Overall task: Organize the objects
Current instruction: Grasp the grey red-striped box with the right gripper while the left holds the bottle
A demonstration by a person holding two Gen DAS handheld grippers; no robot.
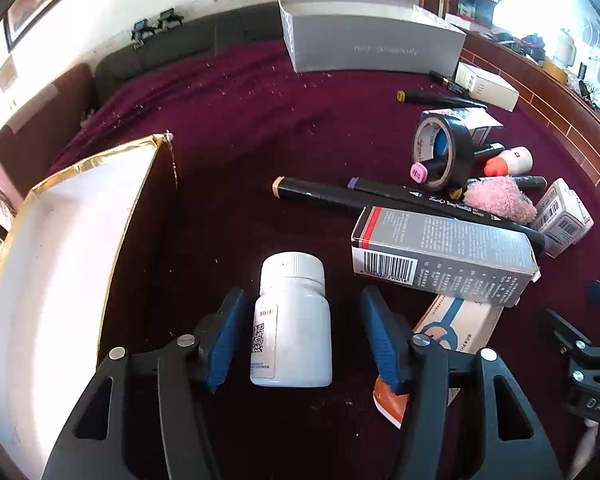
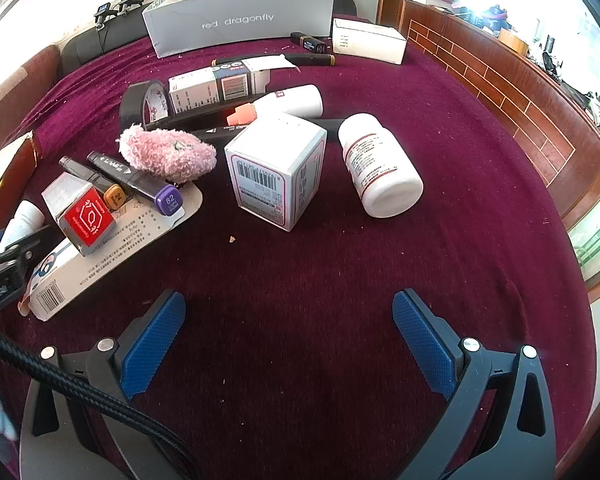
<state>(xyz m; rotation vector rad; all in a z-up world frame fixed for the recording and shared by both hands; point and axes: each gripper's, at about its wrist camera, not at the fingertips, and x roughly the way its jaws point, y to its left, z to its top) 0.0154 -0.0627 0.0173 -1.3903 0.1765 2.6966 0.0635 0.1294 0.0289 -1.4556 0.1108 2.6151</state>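
Note:
A white pill bottle [image 1: 292, 328] lies on the dark red cloth between the blue pads of my left gripper [image 1: 302, 296]. There is a gap on each side of it, so the gripper is open and the pads do not press on it. A white tray with a gold rim [image 1: 60, 260] stands just left of it. My right gripper [image 2: 290, 296] hangs open over bare cloth with nothing between its fingers. Ahead of it are a second white bottle [image 2: 380, 164] on its side and a white carton [image 2: 276, 168].
A clutter sits to the right of the left gripper: a grey barcode box [image 1: 440, 252], black markers [image 1: 320, 192], a black tape roll [image 1: 444, 152] and a pink fluffy thing [image 1: 500, 198]. A grey shoe box [image 2: 240, 16] stands at the back. A wooden ledge [image 2: 500, 92] borders the right side.

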